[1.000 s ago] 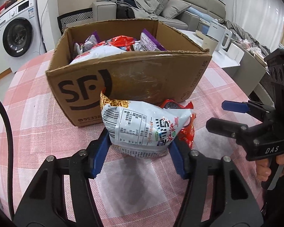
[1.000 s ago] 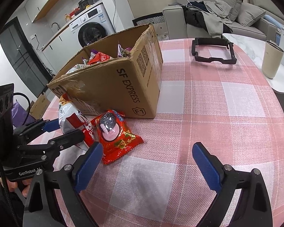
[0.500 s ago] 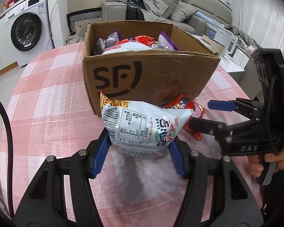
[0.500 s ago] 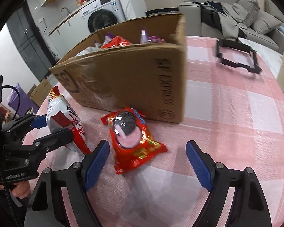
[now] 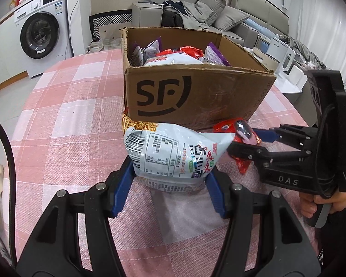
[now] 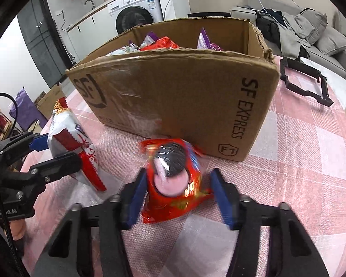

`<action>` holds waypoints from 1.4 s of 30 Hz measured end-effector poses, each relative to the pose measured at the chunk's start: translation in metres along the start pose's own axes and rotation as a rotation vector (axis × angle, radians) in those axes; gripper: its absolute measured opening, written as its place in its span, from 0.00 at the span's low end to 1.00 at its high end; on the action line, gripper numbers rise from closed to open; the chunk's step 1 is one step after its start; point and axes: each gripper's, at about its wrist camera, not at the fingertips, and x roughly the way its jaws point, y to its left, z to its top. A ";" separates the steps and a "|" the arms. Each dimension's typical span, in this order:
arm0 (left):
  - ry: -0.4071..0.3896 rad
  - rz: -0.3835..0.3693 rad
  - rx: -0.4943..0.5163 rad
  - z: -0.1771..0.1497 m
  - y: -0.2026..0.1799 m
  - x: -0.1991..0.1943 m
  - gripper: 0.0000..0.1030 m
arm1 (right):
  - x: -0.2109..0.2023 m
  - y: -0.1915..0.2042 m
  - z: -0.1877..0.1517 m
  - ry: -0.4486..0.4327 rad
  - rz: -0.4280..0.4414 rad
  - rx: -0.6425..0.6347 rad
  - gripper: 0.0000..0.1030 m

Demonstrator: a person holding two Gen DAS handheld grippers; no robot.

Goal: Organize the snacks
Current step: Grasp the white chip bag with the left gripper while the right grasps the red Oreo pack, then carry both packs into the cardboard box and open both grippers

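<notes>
- Your right tongs (image 6: 177,196) have just closed on the red packet (image 6: 173,184); its sides sit between the blue pads, just in front of the box (image 6: 173,106) near the table's (image 6: 311,161) middle.
- Your left tongs (image 5: 170,184) grip the white bag (image 5: 173,152) at its lower end, upright, close to the box's front wall.
- The box, already full of snacks, stands right behind both packs. A black frame (image 6: 304,80) lies beyond it towards the table's far right edge.
- A second ago your right tongs stood wide with the red packet lying flat and untouched; your left grip is unchanged.
</notes>
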 end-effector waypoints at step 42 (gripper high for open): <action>-0.208 0.043 0.075 0.053 -0.045 -0.096 0.55 | -0.127 -0.005 0.018 -0.278 0.037 0.064 0.45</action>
